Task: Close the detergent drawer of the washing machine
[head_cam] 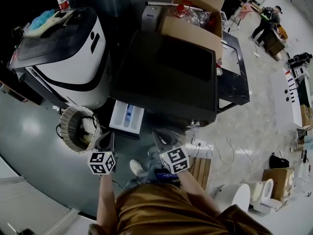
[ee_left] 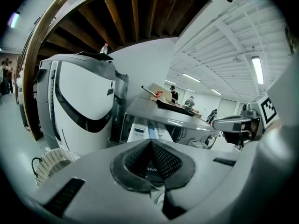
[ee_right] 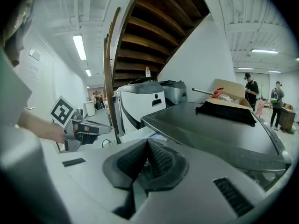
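Note:
The washing machine [head_cam: 166, 77] has a dark grey top and stands in the middle of the head view. Its white detergent drawer [head_cam: 127, 117] with a blue insert is pulled out toward me at the front left. My left gripper [head_cam: 106, 142] hangs just below the drawer, shut and empty. My right gripper [head_cam: 164, 138] is to the drawer's right, in front of the machine, also shut and empty. The left gripper view shows the shut left gripper [ee_left: 150, 146] with the drawer [ee_left: 139, 131] ahead. The right gripper view shows the shut right gripper [ee_right: 147, 147] and the drawer [ee_right: 136, 133] beyond.
A white-and-black appliance [head_cam: 68, 53] stands left of the washer, with a woven basket [head_cam: 77, 128] on the floor before it. A cardboard box [head_cam: 194, 13] sits on the washer's far side. A power strip [head_cam: 198, 143] and a wooden pallet [head_cam: 201, 168] lie to the right. People stand far right.

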The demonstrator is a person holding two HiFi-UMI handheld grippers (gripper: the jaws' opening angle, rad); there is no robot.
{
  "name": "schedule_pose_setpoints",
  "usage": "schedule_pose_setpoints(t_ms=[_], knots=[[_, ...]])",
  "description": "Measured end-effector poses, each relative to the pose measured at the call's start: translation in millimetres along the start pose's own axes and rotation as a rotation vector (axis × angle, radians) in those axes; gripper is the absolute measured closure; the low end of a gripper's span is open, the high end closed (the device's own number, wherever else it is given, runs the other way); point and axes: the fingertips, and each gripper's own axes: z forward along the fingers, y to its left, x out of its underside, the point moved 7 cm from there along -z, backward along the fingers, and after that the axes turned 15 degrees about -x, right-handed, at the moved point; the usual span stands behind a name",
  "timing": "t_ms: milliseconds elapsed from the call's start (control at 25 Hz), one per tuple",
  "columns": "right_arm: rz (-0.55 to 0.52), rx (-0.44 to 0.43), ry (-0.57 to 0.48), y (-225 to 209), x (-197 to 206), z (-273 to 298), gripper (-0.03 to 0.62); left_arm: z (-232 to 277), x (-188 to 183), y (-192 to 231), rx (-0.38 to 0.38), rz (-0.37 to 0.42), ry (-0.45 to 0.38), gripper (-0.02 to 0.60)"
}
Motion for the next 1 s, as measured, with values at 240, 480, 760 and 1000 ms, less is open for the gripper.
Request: schedule_pose_setpoints(t_ms=[240, 480, 760, 1000], knots=[[0.017, 0.0, 0.02, -11, 4, 6, 0.582, 8, 7, -1, 0.0, 0.033, 0.029, 0.557], [0.04, -0.015, 0.043, -16, 12, 14, 0.582, 15, 20, 0, -0.003, 0.057, 0.072, 0.557], [0.055, -0.019, 0.047, -20, 15, 22, 0.582, 22, 30, -2, 0.031, 0.066, 0.111, 0.557], [0.06, -0.029, 0.057, -21, 17, 29, 0.582, 26, 31, -2, 0.039, 0.067, 0.119, 0.557]])
